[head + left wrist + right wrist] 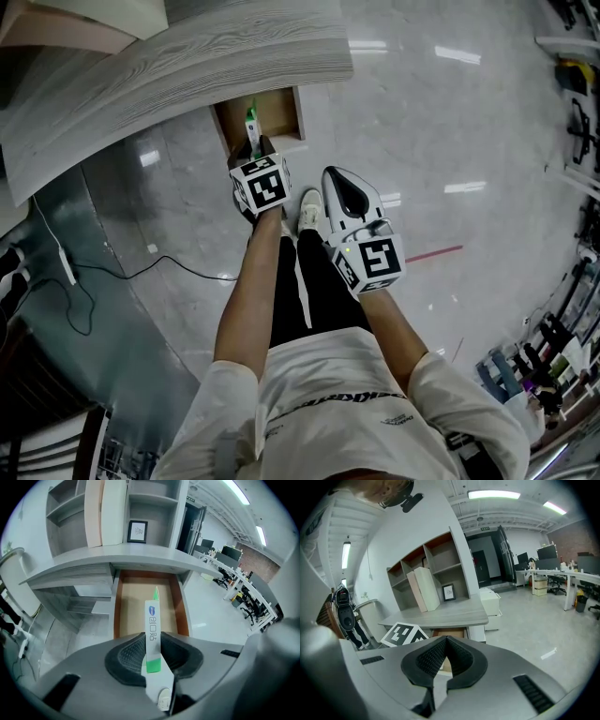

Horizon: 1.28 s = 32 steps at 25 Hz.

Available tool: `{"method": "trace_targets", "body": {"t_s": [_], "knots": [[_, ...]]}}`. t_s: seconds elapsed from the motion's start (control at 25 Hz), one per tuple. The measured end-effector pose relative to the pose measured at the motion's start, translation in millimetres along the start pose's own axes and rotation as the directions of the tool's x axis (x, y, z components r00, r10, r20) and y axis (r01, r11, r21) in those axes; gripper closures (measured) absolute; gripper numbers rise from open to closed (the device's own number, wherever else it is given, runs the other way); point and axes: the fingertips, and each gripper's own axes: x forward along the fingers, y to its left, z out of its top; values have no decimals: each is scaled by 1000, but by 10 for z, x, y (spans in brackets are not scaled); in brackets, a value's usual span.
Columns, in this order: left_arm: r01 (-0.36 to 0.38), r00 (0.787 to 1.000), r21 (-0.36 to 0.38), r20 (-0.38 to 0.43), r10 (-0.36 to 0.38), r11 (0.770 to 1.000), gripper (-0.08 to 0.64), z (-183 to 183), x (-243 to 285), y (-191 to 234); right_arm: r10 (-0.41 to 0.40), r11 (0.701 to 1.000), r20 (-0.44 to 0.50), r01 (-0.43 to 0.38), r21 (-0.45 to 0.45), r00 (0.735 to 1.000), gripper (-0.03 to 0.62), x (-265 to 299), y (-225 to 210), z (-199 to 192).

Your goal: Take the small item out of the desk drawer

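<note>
A small white tube with a green band and a blue logo [152,630] stands upright between the pads of my left gripper [152,657], which is shut on it. The tube's tip points over the open wooden desk drawer [136,606], whose bare bottom lies beyond it. In the head view the tube [251,122] sticks out of the left gripper [255,152] at the drawer [281,112] under the grey desk top [187,66]. My right gripper [342,187] hangs to the right of the left one. Its pads [433,658] meet at the tips with nothing between them.
Shelves with a small framed picture [137,530] rise behind the desk. A white cable [66,262] and a black cable [141,272] lie on the shiny floor at the left. The person's legs and a white shoe [310,211] are below the grippers. Office desks and chairs [243,592] stand far right.
</note>
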Motion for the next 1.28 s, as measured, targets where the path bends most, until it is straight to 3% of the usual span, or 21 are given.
{"method": "trace_targets", "body": {"t_s": [0.52,0.72,0.92,1.16,1.28], "knots": [[13,996,23,91,-15,1000,457,235,-812,-115,7,1000,47,-6,-19,999,560,-410,227,414],[0,987,44,161,-7,999,457,427,-1134,-138,4,999,69,-1,-33,998,560,-551,265,672],[31,982,71,182,-44,997,457,530,-1530,-232,1,999,85,3,-45,996,561,-750,350,854],[37,963,107,261,-64,994,457,787,-2045,-252,-6,999,112,12,-52,994,561,-1036,342,1078],[37,941,153,328,-86,987,457,948,-2275,-347,-14,998,127,20,-54,992,560,-1166,348,1180]]}}
